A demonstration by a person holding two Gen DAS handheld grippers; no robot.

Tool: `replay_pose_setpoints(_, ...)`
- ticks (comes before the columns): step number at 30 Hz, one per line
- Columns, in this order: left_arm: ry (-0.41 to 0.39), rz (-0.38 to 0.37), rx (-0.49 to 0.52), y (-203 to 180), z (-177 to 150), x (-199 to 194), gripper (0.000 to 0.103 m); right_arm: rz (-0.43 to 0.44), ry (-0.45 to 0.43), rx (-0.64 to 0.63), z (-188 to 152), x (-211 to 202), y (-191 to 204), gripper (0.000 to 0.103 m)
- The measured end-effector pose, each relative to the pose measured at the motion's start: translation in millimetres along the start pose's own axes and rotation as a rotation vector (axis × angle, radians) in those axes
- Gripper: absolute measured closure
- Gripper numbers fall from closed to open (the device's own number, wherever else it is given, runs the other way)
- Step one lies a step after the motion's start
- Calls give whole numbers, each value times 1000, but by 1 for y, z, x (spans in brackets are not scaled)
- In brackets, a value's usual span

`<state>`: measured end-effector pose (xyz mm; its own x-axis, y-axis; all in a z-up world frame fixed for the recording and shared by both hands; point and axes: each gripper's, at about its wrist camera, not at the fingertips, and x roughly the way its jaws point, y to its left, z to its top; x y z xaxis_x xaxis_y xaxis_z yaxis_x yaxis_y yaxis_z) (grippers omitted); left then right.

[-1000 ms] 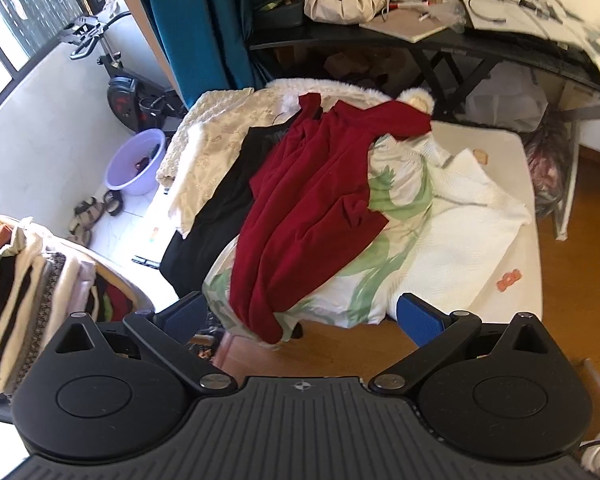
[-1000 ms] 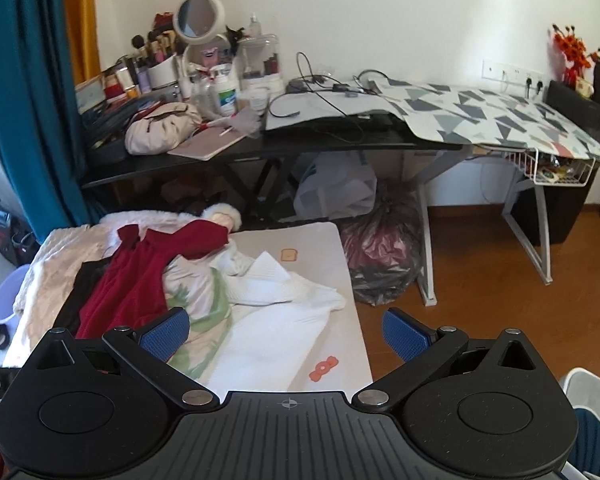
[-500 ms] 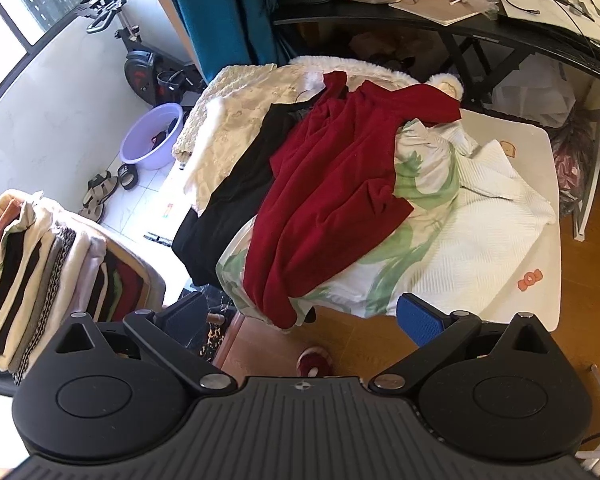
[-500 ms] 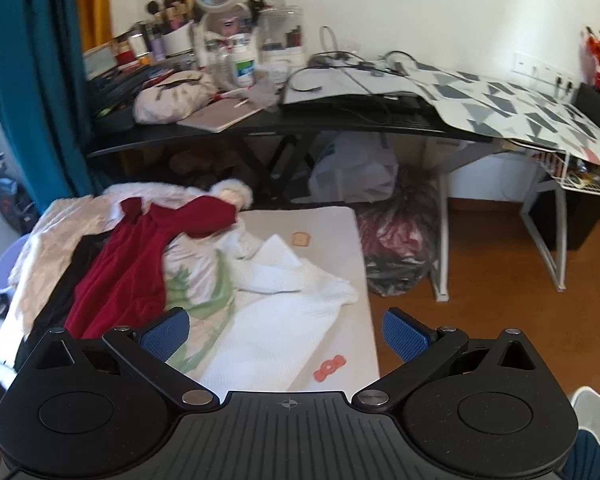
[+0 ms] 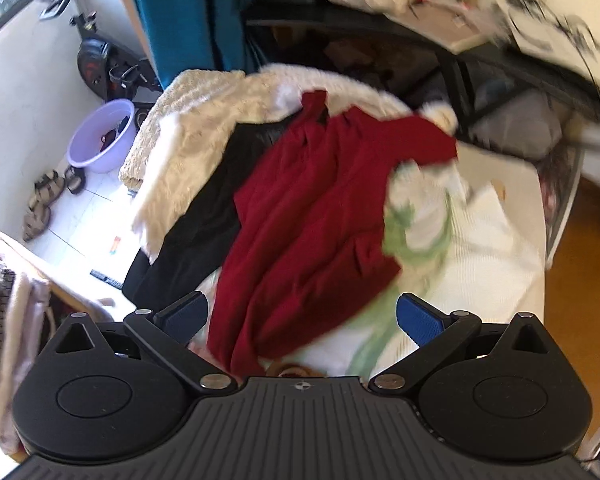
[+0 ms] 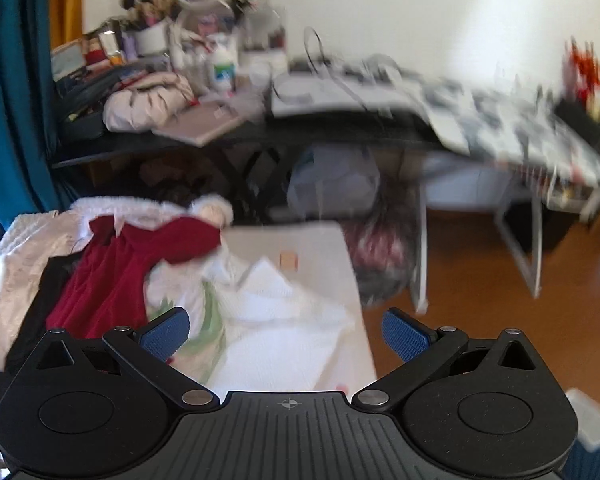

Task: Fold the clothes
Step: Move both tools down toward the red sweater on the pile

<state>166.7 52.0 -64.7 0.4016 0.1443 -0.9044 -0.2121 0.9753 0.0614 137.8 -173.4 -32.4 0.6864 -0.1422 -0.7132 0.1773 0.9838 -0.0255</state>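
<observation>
A dark red garment (image 5: pixel 316 220) lies on top of a heap of clothes on a white table (image 5: pixel 512 176). Under it lie a black garment (image 5: pixel 216 208), a cream fuzzy one (image 5: pixel 192 132) and a white one with green print (image 5: pixel 440 240). My left gripper (image 5: pixel 302 318) is open and empty, just above the red garment's near hem. My right gripper (image 6: pixel 286 332) is open and empty above the white garment (image 6: pixel 284 320), with the red garment (image 6: pixel 112 276) to its left. Both views are blurred.
A cluttered black desk (image 6: pixel 260 136) stands behind the table, with bags (image 6: pixel 332 184) beneath. A lilac basin (image 5: pixel 102 136) and sandals (image 5: pixel 44 200) sit on the tiled floor at left. Folded clothes (image 5: pixel 4 320) hang at the near left. Wooden floor (image 6: pixel 480 300) lies to the right.
Both grippers have moved forward and down towards the clothes heap. The left one now hovers over the red garment's near hem. Both stay open.
</observation>
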Motion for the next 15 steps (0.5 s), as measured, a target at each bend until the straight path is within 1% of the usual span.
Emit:
replay_pose_setpoints(2,19,-24,-49,18,16,13,0,-2,-40,-54,12,4,22,1)
replay_pose_setpoints(4,34,-35,-69,34,29,31,0,6,-45,-50,23,13,40,1)
replay_pose_setpoints(5,27,-31,-62,41,34,40,0,9,-46,-41,26,19,47,1)
replay_pose_setpoints(7,14,-17,-25,54,40,61,0,-11,-49,-43,28,32,60,1)
replay_pose_setpoints(9,11,-15,3,69,45,83,0,-49,-29,-48,30,48,72,1)
replay_pose_setpoints(12,-7,-9,18,91,47,116,0,-76,10,-26,22,75,85,1)
replay_pose_setpoints(14,-42,41,33,100,43,136,0,-85,47,-19,11,96,96,1)
replay_pose_setpoints(15,-54,38,46,102,40,144,0,-79,85,-20,7,108,102,1)
